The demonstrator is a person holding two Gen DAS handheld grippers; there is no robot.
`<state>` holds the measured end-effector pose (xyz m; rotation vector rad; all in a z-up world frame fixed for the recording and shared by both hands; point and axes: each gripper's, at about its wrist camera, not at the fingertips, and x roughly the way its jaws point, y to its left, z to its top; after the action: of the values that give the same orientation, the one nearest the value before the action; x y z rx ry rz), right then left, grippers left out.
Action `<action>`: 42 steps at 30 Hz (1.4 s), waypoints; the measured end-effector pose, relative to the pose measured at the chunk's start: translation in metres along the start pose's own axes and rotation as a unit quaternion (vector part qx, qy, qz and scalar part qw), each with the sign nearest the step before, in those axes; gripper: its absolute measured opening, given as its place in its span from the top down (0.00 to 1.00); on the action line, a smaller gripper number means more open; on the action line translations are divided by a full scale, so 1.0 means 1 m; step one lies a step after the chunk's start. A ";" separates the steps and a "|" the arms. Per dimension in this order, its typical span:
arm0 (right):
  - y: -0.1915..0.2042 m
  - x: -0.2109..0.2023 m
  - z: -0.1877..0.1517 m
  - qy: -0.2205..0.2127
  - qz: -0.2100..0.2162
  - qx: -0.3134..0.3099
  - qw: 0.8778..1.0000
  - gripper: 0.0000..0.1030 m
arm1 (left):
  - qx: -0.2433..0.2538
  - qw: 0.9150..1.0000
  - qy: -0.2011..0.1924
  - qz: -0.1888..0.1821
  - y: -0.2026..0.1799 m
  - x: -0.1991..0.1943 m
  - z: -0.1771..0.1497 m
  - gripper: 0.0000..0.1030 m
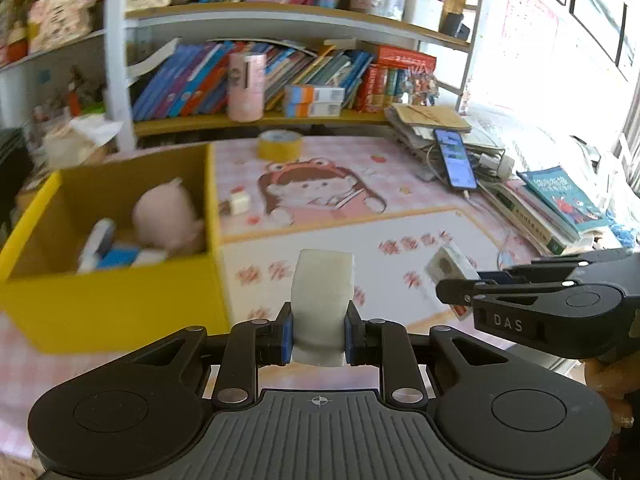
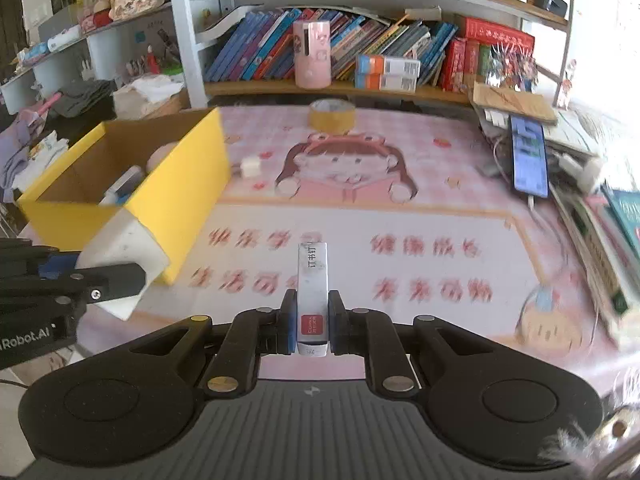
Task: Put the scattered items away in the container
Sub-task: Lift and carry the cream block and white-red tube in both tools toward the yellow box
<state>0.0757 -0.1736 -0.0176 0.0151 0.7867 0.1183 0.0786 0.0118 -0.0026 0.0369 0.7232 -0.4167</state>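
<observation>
Yellow box (image 1: 120,312): ahead-left of both jaws, top open, pink plush (image 1: 168,216) inside.
Left gripper (image 1: 318,334): clamps white eraser block (image 1: 322,300).
Right gripper (image 2: 313,326): clamps staple box (image 2: 313,280).
Mat (image 2: 420,216): bare ahead of jaws.

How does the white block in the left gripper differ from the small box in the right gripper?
The white block is plain, thick and slightly translucent, with no print; the staple box is thin, with printed characters and a red label. The block fills a wide gap between the left gripper fingers, while the right gripper closes narrowly on the box. Both are held above the pink mat, outside the yellow box.
</observation>
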 end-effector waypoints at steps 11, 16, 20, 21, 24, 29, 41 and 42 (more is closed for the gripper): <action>0.073 -0.030 -0.023 -0.001 0.028 -0.028 0.999 0.87 | -0.014 0.999 -0.005 0.029 0.045 -0.056 -0.037 0.79; 0.098 -0.031 -0.025 -0.001 0.046 -0.040 0.998 0.87 | -0.025 0.999 -0.002 0.046 0.065 -0.069 -0.046 0.79; 0.118 -0.029 -0.026 0.003 0.062 -0.055 0.997 0.87 | -0.033 0.998 0.004 0.054 0.077 -0.075 -0.052 0.79; 0.123 -0.029 -0.027 0.004 0.066 -0.060 0.996 0.87 | -0.035 0.998 0.004 0.055 0.080 -0.077 -0.053 0.79; 0.136 -0.028 -0.026 0.003 0.076 -0.074 0.994 0.87 | -0.037 0.997 -0.002 0.061 0.087 -0.083 -0.055 0.79; 0.153 -0.024 -0.024 0.004 0.087 -0.087 0.992 0.87 | -0.052 0.996 -0.008 0.072 0.101 -0.091 -0.059 0.79; 0.179 -0.023 -0.017 0.000 0.089 -0.111 0.990 0.87 | -0.064 0.995 -0.019 0.075 0.123 -0.100 -0.061 0.79; 0.180 -0.023 -0.016 -0.002 0.089 -0.112 0.990 0.87 | -0.064 0.995 -0.022 0.076 0.125 -0.102 -0.061 0.79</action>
<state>0.0301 0.0021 -0.0025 -0.1267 0.7634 0.3748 0.0193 0.1733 0.0040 -0.0384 0.6972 -0.2247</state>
